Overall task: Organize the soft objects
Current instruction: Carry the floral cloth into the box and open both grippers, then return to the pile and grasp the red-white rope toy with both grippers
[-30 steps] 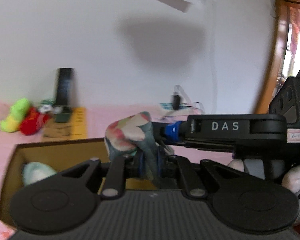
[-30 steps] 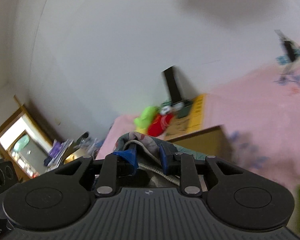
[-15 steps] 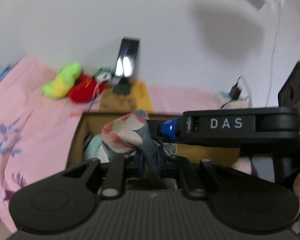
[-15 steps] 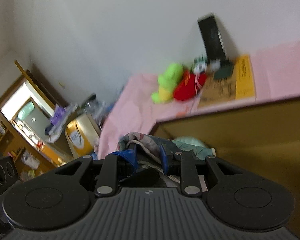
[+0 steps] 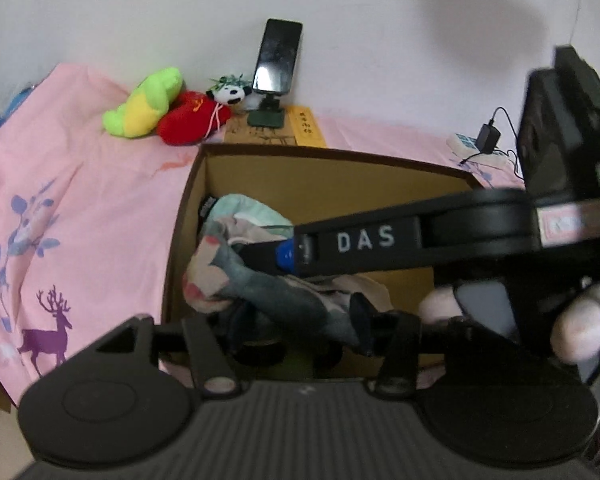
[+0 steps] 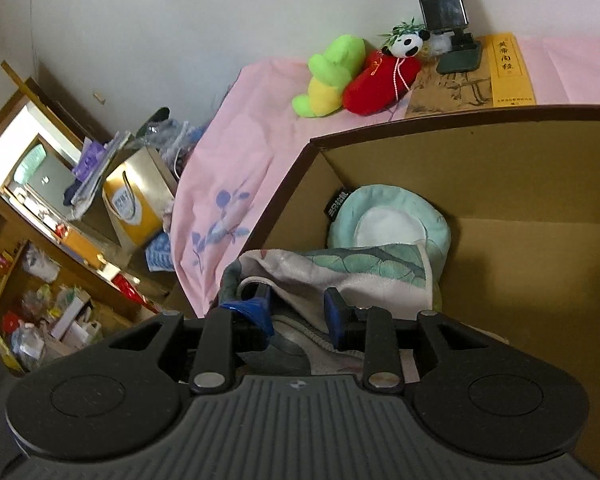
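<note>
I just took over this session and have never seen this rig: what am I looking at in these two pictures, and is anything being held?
No robot arm: a person carries a two-finger gripper in each hand, each with a fisheye camera looking along its fingers. Both look down into a cardboard box on a pink sheet. The left gripper and right gripper each have the floral cloth between opening jaws, so it is being let go over a mint cushion. Plush toys lie beyond the box by the wall.
</note>
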Available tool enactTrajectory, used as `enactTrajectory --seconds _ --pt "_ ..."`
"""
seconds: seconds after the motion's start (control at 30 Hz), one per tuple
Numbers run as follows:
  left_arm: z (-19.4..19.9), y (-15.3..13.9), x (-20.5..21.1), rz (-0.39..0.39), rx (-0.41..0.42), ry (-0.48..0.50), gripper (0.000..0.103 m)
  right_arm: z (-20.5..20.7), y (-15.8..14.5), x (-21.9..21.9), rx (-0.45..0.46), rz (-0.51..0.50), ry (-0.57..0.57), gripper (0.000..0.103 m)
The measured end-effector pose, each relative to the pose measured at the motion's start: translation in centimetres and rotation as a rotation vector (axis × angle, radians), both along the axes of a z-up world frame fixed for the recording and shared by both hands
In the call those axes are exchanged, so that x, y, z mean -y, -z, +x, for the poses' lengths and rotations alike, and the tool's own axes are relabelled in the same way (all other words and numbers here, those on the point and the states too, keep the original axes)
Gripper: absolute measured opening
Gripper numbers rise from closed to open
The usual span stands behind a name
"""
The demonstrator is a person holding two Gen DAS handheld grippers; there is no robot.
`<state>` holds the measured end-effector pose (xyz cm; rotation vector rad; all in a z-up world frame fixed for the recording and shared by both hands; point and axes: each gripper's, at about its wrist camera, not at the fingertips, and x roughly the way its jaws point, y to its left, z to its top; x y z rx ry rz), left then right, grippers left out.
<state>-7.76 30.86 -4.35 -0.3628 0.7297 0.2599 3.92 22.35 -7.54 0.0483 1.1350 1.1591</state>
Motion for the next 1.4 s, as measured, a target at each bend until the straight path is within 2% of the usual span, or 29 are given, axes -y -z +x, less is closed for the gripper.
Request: enactTrajectory --seconds 0.13,0.27,0.37,0.57,0.87,1.17,1.4 --pt "-0.9 -0.6 0.8 0.006 0.0 0.015 0.052 -0.6 -1.2 0.1 0.055 -0.02 -0.029 0.015" --pt "-1.8 -1.4 1.3 -0.01 0.004 0.025 0.052 -1.7 -2.2 0.4 0.161 -0.047 -0.057 0.015" --pt "-2.1 -2.0 2.1 -0.001 0.01 0.032 0.052 -2.3 -2.4 0.8 0.195 -0.054 -0.066 0.015" --pt "-2.0 -2.9 3.9 0.02 0.015 0.048 0.052 -2.1 -2.8 3.6 0.158 -0.027 -0.003 0.015" --pt "-0.7 -3.6 8.8 0.043 0.014 0.126 0.052 -1.7 -4.5 10.1 0.163 -0.002 0.106 0.015" --pt "1.7 -3.9 16.7 0.047 0.006 0.274 0.054 -0.8 -6.0 18.9 0.115 0.026 0.228 0.015" --pt "3.8 -3.1 23.2 0.035 -0.031 0.401 0.054 -0.1 -5.9 26.3 0.087 -0.005 0.338 0.016"
